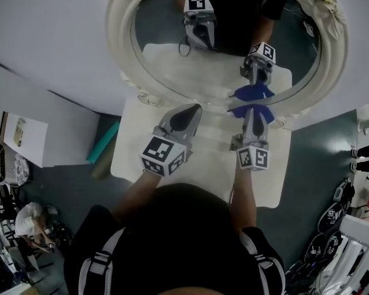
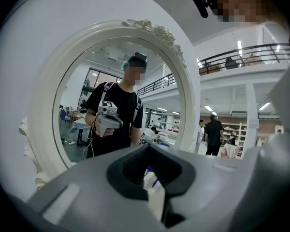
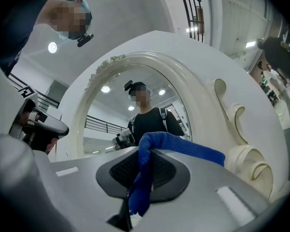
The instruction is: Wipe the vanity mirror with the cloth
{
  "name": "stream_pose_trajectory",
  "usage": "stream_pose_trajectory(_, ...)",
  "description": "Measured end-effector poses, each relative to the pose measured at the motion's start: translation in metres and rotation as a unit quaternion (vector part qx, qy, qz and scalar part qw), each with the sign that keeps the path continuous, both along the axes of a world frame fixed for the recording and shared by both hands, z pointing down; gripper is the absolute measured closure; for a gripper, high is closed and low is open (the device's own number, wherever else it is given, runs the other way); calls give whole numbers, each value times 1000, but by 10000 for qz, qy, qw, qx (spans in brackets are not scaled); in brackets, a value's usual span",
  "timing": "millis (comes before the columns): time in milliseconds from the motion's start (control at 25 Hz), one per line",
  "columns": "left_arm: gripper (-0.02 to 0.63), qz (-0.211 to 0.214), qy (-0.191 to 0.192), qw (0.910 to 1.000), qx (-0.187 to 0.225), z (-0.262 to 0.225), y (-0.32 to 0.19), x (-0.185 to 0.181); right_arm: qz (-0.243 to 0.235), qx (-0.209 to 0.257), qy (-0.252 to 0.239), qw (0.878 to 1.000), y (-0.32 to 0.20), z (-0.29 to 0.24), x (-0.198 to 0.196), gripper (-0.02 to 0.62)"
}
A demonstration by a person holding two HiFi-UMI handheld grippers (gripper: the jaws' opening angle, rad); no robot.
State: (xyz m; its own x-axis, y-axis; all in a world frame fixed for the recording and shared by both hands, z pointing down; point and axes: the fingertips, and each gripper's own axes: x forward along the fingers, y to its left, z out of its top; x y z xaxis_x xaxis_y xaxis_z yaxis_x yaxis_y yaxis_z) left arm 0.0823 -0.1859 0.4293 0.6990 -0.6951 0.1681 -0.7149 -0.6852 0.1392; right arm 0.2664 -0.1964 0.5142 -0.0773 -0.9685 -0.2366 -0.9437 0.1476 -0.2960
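Blue cloth [image 3: 183,146] hangs bunched in the right gripper [image 1: 253,112], whose grey fingers [image 3: 77,192] are clenched on it, one fold draping over the top. The cloth sits right up against the bottom rim of the oval vanity mirror with the ornate cream frame [image 1: 118,29], where it meets its own reflection in the glass. The mirror stands at the far edge of the white surface [image 1: 135,146]. Just beside the right gripper, nearer the surface's left edge, the left gripper [image 1: 187,110] points at the mirror's lower frame. Its fingers [image 2: 87,192] are pressed together with nothing between them. The glass reflects both grippers and the person in a black shirt.
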Motion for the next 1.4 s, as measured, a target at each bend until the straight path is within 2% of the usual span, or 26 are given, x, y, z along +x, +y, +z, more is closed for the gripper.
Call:
stream_pose_trajectory(600, 600, -47, -1, 9998, -207, 3, -40, 4, -109, 223, -246, 9994, -34, -7, 6, 557)
stream_pose_trajectory(760, 600, -14, 77, 9997, -249, 7, -38, 1, -166, 303, -77, 9994, -32, -13, -1, 557)
stream_pose_trajectory(1080, 600, -109, 322, 9992, -203, 5, -34, -25, -647, 696, 436, 9945, -33, -54, -38, 558)
stream_pose_trajectory(1400, 600, -308, 522, 9981, -141, -7, -32, -65, -1057, 1104, 637, 9862, -45, -101, -93, 558)
